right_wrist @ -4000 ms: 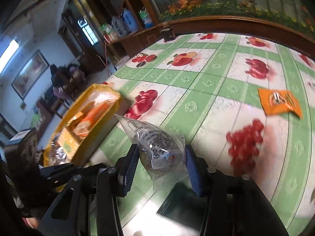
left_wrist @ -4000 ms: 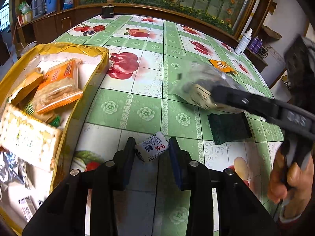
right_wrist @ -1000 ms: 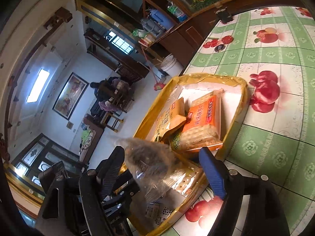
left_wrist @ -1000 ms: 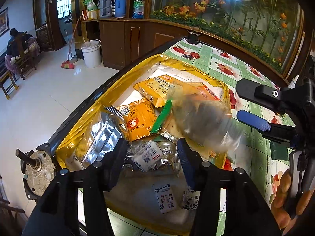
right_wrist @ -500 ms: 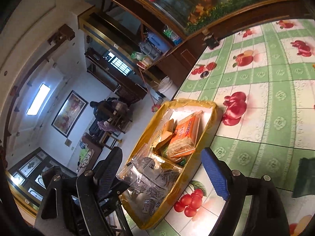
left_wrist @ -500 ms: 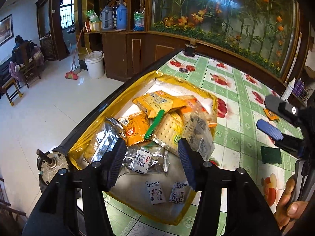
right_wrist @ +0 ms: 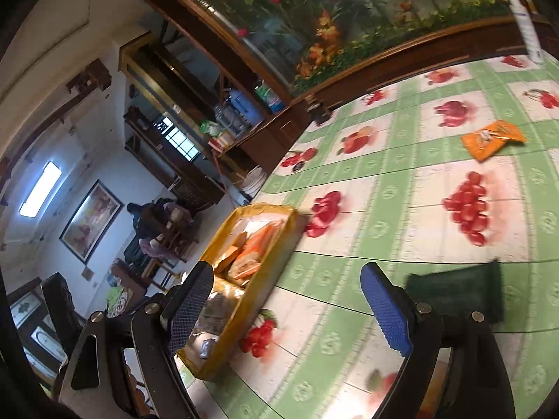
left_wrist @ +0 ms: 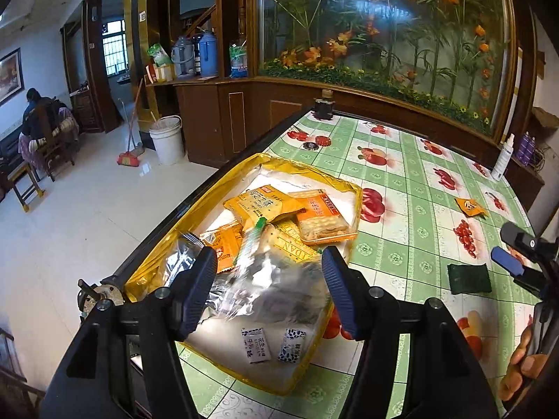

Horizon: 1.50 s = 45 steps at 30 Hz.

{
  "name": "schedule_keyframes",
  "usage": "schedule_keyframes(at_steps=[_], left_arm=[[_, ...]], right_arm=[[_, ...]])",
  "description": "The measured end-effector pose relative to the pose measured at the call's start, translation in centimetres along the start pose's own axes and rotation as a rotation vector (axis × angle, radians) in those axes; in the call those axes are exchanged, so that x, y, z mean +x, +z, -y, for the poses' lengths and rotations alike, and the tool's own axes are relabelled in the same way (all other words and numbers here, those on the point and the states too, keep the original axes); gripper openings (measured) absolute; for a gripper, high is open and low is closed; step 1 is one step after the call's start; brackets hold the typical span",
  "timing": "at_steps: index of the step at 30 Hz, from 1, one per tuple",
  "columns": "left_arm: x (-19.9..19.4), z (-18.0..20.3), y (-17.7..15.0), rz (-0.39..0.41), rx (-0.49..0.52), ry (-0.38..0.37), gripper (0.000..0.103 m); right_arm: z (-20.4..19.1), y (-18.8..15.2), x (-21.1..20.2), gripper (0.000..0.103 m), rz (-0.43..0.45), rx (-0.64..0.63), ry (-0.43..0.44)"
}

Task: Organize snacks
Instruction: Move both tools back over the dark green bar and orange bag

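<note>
A yellow tray [left_wrist: 356, 192] at the table's left edge holds several snack packs: orange cracker packs [left_wrist: 323, 214], a clear bag [left_wrist: 279, 293] and small white sachets [left_wrist: 255, 345]. My left gripper [left_wrist: 267, 288] hangs open and empty above the tray's near end. My right gripper [right_wrist: 290, 309] is open and empty over the table to the right of the tray [right_wrist: 279, 244]; it also shows in the left wrist view [left_wrist: 517, 251]. A dark green pack [right_wrist: 457, 293] and an orange pack [right_wrist: 492, 138] lie loose on the tablecloth.
The green pack [left_wrist: 468, 277] and orange pack [left_wrist: 470, 206] lie right of the tray. A white spray bottle [left_wrist: 503, 159] stands at the far right edge. A small dark object [left_wrist: 323, 108] sits at the far corner. The table's left edge drops to the floor.
The clear bag left my right gripper and now lies in the tray. The small sachet left my left gripper. Both grippers have pulled back, the right one swinging away to the right.
</note>
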<state>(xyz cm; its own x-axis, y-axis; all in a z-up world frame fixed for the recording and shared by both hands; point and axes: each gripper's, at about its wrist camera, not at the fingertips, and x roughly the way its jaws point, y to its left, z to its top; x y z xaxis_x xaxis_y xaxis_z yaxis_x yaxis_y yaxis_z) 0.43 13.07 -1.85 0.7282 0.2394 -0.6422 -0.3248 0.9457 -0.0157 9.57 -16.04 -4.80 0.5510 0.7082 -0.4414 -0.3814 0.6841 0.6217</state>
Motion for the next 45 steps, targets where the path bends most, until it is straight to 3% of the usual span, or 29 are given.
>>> schedule_keyframes(at_steps=[4, 11, 18, 21, 25, 38, 45], left_arm=[[-0.3, 1.2, 0.2, 0.005, 0.027, -0.024, 0.062], [0.1, 7.5, -0.5, -0.023, 0.153, -0.158, 0.061], [1.2, 17.3, -2.7, -0.039, 0.486, -0.375, 0.061], [1.8, 20.9, -3.5, -0.018, 0.634, -0.412, 0.061], [2.6, 23.8, -3.9, -0.015, 0.736, -0.449, 0.061], [7.4, 27.0, -2.6, -0.073, 0.780, -0.522, 0.061], [9.7, 26.6, -2.7, -0.124, 0.755, -0.530, 0.061]], right_arm=[[2.4, 0.0, -2.4, 0.088, 0.044, 0.012, -0.030], [5.2, 0.4, -5.5, 0.088, 0.078, 0.023, -0.135], [6.9, 1.3, -6.3, 0.089, 0.059, -0.027, -0.245], [8.0, 2.0, -6.5, 0.089, 0.051, -0.026, -0.279], [9.6, 3.2, -6.3, 0.089, 0.048, -0.004, -0.313], [13.6, 9.1, 2.0, 0.089, -0.062, 0.091, -0.339], [15.4, 11.0, 6.0, 0.088, -0.087, 0.095, -0.476]])
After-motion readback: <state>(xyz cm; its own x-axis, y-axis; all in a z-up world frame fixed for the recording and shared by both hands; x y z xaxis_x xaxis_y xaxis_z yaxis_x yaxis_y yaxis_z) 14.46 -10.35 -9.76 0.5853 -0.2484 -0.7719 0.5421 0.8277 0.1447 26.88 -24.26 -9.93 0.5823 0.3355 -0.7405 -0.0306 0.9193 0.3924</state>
